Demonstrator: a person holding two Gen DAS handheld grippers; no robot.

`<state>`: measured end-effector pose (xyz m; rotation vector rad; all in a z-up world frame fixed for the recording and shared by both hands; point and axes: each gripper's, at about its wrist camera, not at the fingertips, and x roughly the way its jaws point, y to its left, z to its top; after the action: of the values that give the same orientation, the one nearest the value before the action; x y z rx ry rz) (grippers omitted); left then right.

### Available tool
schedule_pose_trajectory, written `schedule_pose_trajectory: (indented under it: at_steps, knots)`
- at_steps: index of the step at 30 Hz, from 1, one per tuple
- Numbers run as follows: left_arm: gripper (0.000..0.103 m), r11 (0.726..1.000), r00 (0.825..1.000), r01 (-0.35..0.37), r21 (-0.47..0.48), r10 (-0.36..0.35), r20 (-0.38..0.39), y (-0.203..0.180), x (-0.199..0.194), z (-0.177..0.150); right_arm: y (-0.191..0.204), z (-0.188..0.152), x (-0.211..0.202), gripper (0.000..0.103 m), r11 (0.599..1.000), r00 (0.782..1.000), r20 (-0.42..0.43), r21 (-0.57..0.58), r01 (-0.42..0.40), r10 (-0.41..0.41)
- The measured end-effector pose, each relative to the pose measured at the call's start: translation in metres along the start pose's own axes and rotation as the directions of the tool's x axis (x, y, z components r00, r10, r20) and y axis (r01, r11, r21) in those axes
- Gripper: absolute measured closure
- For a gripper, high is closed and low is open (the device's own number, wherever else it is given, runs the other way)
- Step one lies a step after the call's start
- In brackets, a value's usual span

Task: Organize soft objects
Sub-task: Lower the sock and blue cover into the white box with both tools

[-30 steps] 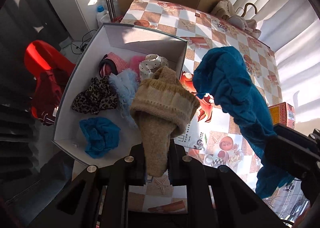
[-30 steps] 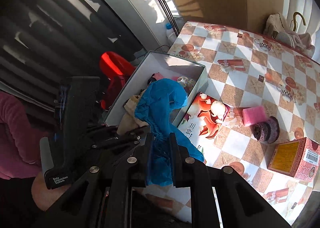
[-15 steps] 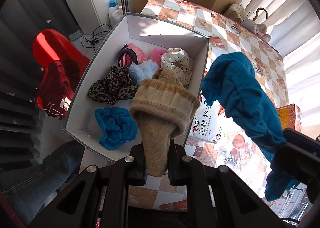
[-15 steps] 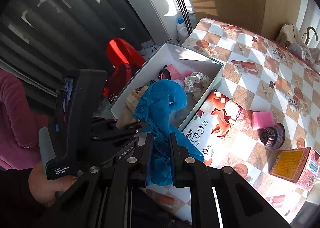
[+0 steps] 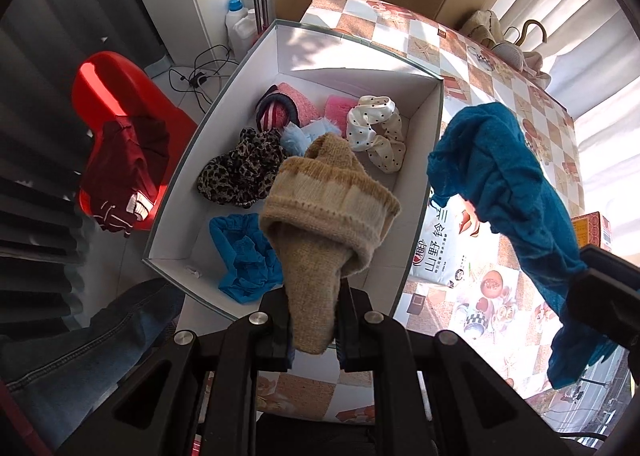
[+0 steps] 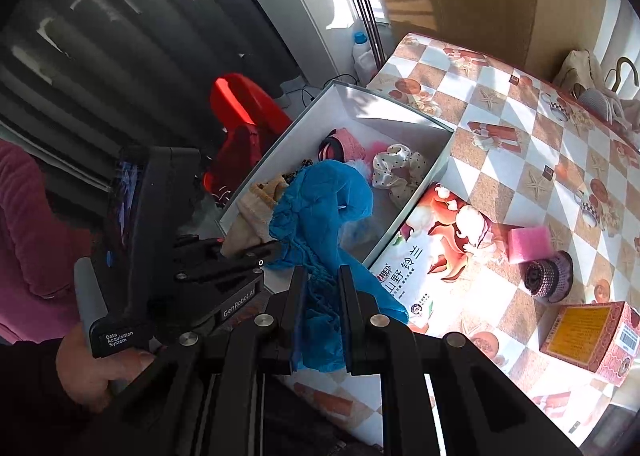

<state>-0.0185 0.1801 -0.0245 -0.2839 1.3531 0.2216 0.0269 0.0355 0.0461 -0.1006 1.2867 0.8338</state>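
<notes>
My left gripper is shut on a beige knitted sock and holds it above the near end of a white box. The box holds a leopard scrunchie, a blue cloth, a polka-dot scrunchie and pink items. My right gripper is shut on a blue cloth, held above the box's near edge. That cloth also hangs at the right of the left wrist view. The left gripper shows in the right wrist view.
The box sits at the left edge of a checkered table. On the table are a printed packet, a pink sponge, a knitted roll and a red carton. A red chair stands left of the box.
Both grippers have moved left with their cloths, from over the table edge to above the box. Both stay shut.
</notes>
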Motion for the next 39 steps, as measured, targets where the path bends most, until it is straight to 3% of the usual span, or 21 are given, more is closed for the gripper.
schedule_pose_trajectory:
  at_steps: [18, 39]
  knots:
    - [0.087, 0.999, 1.0, 0.009, -0.033, -0.009, 0.004, 0.027, -0.001, -0.004, 0.014, 0.026, 0.009, 0.087, 1.0, 1.0, 0.009, 0.011, -0.006, 0.006]
    - [0.087, 0.998, 0.998, 0.033, -0.054, -0.036, -0.043, 0.047, 0.016, 0.0, 0.03, 0.034, 0.041, 0.087, 1.0, 0.998, -0.057, -0.004, 0.024, -0.025]
